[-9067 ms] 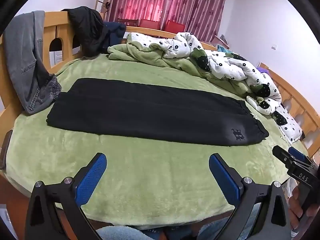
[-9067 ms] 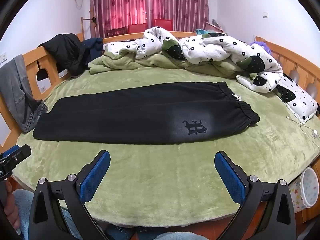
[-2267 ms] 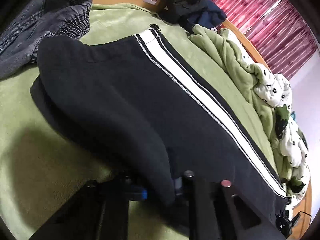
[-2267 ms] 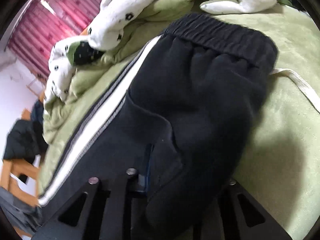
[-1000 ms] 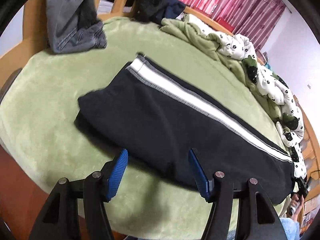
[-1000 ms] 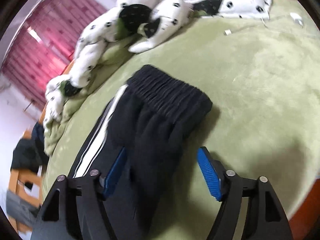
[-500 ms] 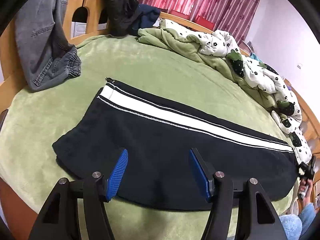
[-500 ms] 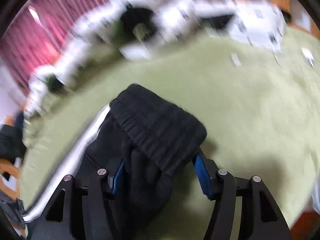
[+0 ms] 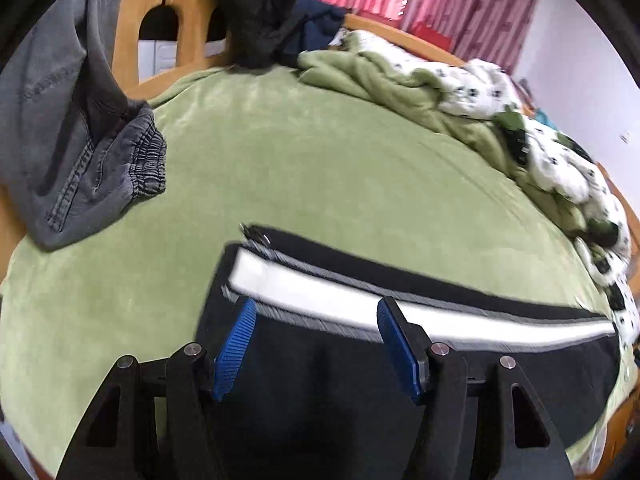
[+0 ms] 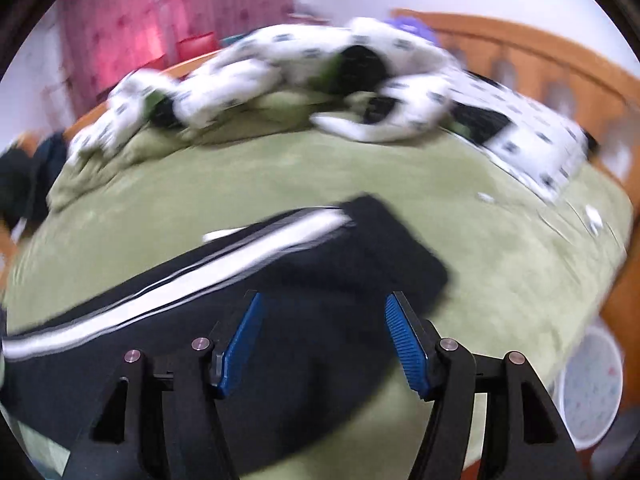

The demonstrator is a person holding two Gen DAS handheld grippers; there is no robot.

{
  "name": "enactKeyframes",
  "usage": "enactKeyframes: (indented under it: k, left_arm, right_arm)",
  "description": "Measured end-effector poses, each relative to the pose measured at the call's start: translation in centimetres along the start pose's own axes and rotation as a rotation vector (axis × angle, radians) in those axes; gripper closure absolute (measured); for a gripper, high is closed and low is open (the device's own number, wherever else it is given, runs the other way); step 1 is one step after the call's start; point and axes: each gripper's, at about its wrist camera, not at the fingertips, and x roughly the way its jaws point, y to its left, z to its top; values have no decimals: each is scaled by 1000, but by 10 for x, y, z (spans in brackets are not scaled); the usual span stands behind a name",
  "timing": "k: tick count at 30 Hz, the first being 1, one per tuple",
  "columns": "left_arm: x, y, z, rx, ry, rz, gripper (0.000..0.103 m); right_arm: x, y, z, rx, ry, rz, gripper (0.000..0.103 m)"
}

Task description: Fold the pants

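Two grippers over one pair of pants, folded lengthwise into a long black band with a white stripe along its far edge. Lying flat on the green bed, toward the near edge, well apart from the quilt heaped on the far side and from the grey jeans hung on the headboard.

Left gripper hanging above the cuff end of the pants, jaws apart, nothing between the blue pads, cloth seen only behind them. Right gripper likewise above the waistband end, jaws parting a little more at this moment, nothing pinched; right view badly smeared, so fine detail there not readable.

Judged from this: lengthwise fold done and let go, crosswise fold not yet begun. Both tools free and lifted off the cloth, probably between steps.

Next move, most likely: taking one end, cuff or waistband, and carrying it over to meet the other. Calls for both layers caught in the bite, not just the top one. Needs a low approach to slide one finger beneath the edge on soft plush, then a lift high enough to clear the lower half without dragging it. Stripe edge worth keeping lined up, ends squared. Risk of layers sliding apart if pinched too near a corner.
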Motion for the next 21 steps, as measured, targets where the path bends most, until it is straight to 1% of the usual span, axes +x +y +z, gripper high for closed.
enactKeyframes:
  k: [2, 3, 5, 6, 8, 10, 12, 14, 16, 18, 19, 20, 21]
  left_arm:
    - [22, 8, 12, 6, 9, 63, 44]
    - [31, 13, 16, 5, 14, 76, 44]
    - [42, 20, 22, -10, 25, 85, 44]
    - [49, 24, 24, -20, 30, 72, 44]
    - [57, 26, 27, -19, 42, 56, 44]
    - [64, 27, 28, -16, 55, 32, 54]
    - [67, 26, 26, -28, 67, 16, 56]
    - [68, 27, 25, -29, 54, 24, 61]
    - [67, 28, 25, -28, 47, 36, 70]
    - [65, 32, 23, -42, 39, 28, 74]
    - [64, 33, 23, -46, 36, 21, 76]
    - [61, 34, 22, -47, 34, 11, 77]
    - [58, 35, 22, -46, 29, 5, 79]
  right_arm:
    - [19, 41, 1, -81, 22, 38, 39]
    - [32, 65, 2, -133, 40, 69, 39]
    - [46, 101, 1, -213, 59, 114, 40]
    - [59, 125, 2, -274, 60, 144, 40]
    - [75, 156, 3, -356, 60, 181, 40]
    - [94, 186, 6, -421, 66, 223, 40]
    - [109, 213, 10, -477, 74, 283, 40]
    - [122, 233, 11, -548, 90, 329, 40]
    - [142, 251, 7, -629, 151, 348, 40]
    - [163, 263, -3, -685, 238, 340, 40]
    - [166, 266, -7, -708, 259, 343, 49]
    - [163, 267, -10, -730, 250, 365, 66]
    - [155, 267, -12, -758, 217, 380, 84]
